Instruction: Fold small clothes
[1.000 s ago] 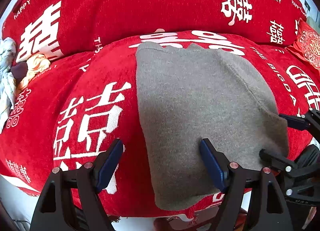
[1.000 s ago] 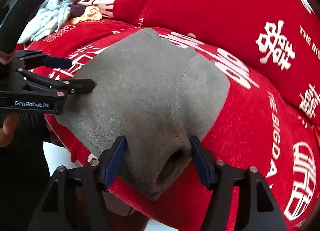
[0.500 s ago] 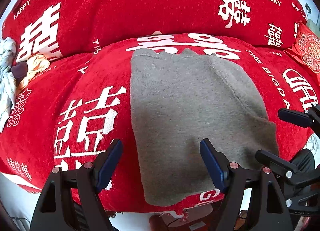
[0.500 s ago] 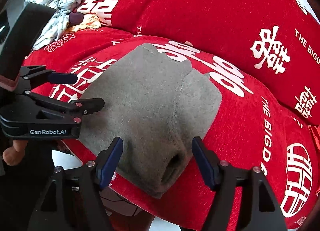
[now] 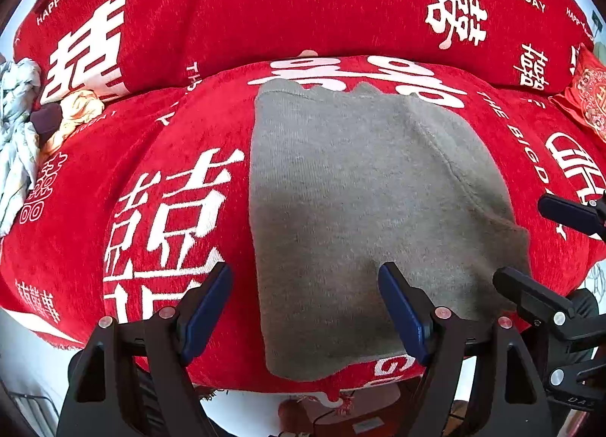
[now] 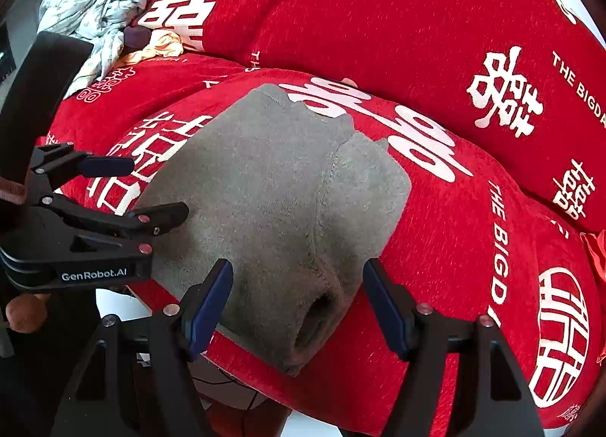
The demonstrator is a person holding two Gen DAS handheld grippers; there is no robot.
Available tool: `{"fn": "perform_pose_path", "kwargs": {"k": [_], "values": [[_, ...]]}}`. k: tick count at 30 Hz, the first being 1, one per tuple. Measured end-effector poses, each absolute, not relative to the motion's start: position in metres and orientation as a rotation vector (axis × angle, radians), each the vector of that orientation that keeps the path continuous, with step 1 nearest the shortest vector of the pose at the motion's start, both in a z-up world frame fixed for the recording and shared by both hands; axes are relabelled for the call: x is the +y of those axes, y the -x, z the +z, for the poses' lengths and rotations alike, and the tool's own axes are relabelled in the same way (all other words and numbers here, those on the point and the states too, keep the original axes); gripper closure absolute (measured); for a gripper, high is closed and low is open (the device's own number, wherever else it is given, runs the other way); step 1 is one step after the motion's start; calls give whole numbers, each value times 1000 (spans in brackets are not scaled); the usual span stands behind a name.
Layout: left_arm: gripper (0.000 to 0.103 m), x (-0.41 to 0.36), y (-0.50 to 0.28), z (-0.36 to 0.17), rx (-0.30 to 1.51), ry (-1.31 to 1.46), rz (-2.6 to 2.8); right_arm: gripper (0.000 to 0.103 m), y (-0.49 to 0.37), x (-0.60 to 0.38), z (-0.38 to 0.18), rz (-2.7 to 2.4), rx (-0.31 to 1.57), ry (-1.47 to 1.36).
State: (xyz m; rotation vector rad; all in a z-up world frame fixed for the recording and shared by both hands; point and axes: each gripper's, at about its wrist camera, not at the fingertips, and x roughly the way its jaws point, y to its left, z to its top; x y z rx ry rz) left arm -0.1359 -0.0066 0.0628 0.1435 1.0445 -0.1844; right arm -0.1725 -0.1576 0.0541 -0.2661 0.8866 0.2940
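A folded grey knit garment (image 5: 360,202) lies flat on the red sofa seat (image 5: 170,141); it also shows in the right wrist view (image 6: 272,202), with a sleeve opening at its near edge. My left gripper (image 5: 303,308) is open and empty above the garment's near left edge. My right gripper (image 6: 297,304) is open and empty above the garment's near right corner. Each gripper shows in the other's view, the left one (image 6: 151,190) and the right one (image 5: 530,243), both open.
The sofa has a red cover with white characters and a backrest (image 5: 303,1). A heap of pale and yellow clothes (image 6: 102,16) lies at the seat's far left. A red cushion (image 5: 587,92) sits at the far right. The seat's front edge drops to the floor (image 5: 265,410).
Both grippers have drawn back and up from the garment, so more of the sofa shows. The garment lies still.
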Motion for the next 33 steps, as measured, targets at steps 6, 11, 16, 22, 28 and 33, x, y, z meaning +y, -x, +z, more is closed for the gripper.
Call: {"fn": "perform_pose_path", "kwargs": {"k": [6, 11, 16, 22, 28, 33], "values": [[23, -4, 136, 61, 1055, -141, -181, 29, 172, -159, 54, 291, 887, 263], [23, -4, 137, 61, 1057, -139, -182, 29, 173, -159, 54, 289, 884, 263], [23, -4, 137, 61, 1057, -142, -183, 29, 174, -158, 55, 291, 879, 263], [23, -4, 137, 62, 1057, -145, -182, 29, 174, -159, 56, 292, 877, 262], [23, -6, 138, 63, 1056, -154, -181, 29, 174, -159, 56, 295, 874, 259], [23, -9, 137, 62, 1063, -162, -176, 29, 174, -161, 57, 300, 869, 251]]}}
